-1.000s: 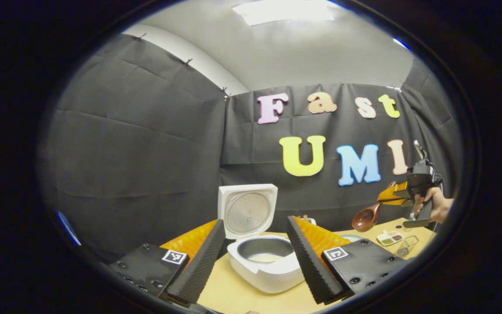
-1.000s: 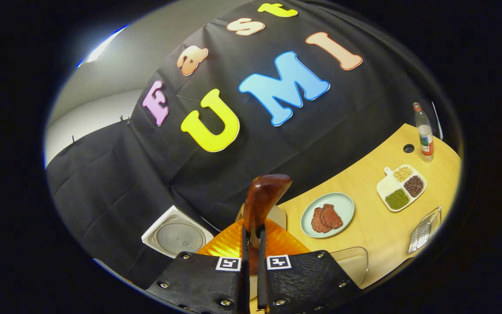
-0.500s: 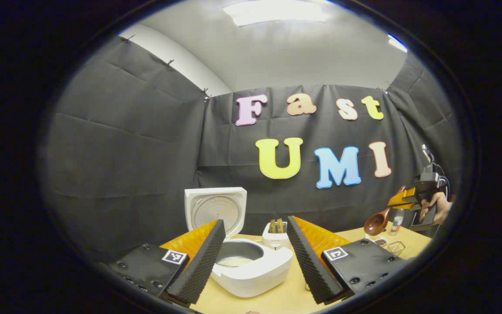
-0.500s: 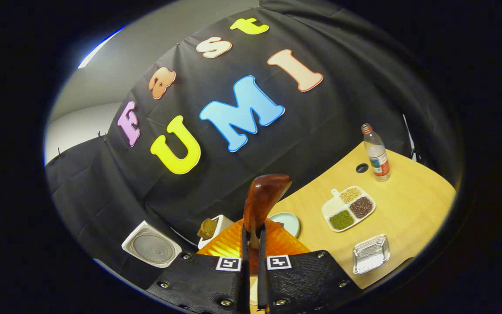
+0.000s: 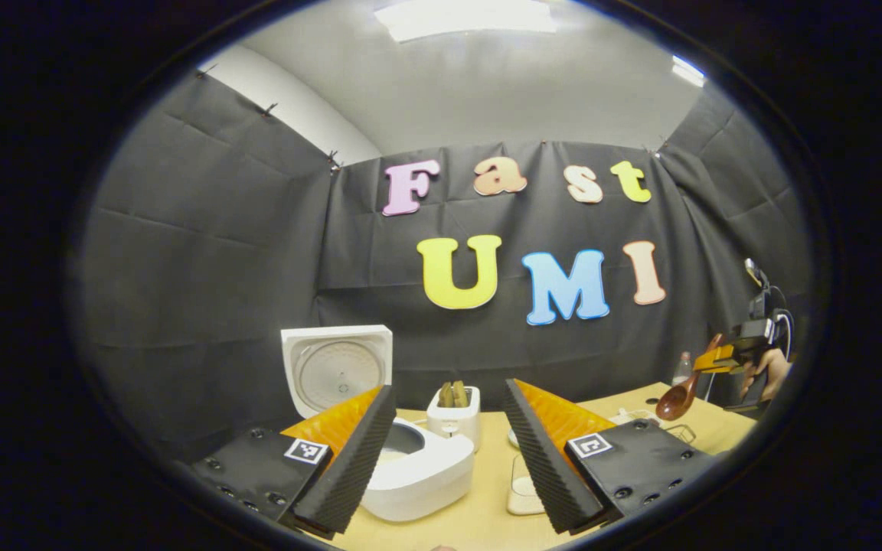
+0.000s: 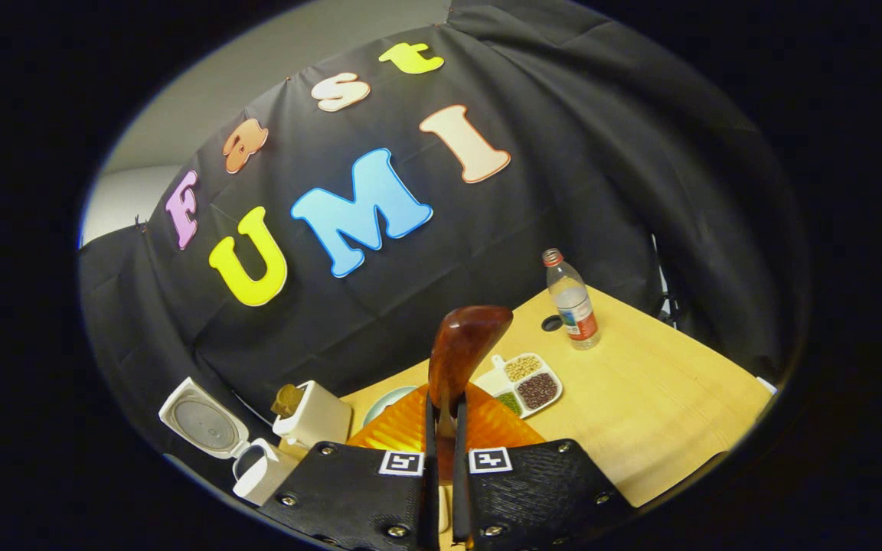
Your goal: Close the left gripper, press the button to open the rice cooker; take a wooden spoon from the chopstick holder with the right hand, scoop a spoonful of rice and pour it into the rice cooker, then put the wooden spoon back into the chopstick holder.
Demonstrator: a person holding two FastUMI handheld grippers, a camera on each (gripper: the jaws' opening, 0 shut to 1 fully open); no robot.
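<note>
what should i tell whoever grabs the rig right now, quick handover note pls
Left gripper: open, holding nothing, low over the table in front of the rice cooker.
Right gripper: fingers shut on the wooden spoon, held up in the air, far off to the right of the cooker.
Rice cooker: lid up, so the button press is done. The chopstick holder stands just behind the cooker.
Spoon is out of the holder. I can't tell whether it carries rice.
Left: scoop rice if that's not done, pour it into the cooker, put the spoon back in the holder.
</note>
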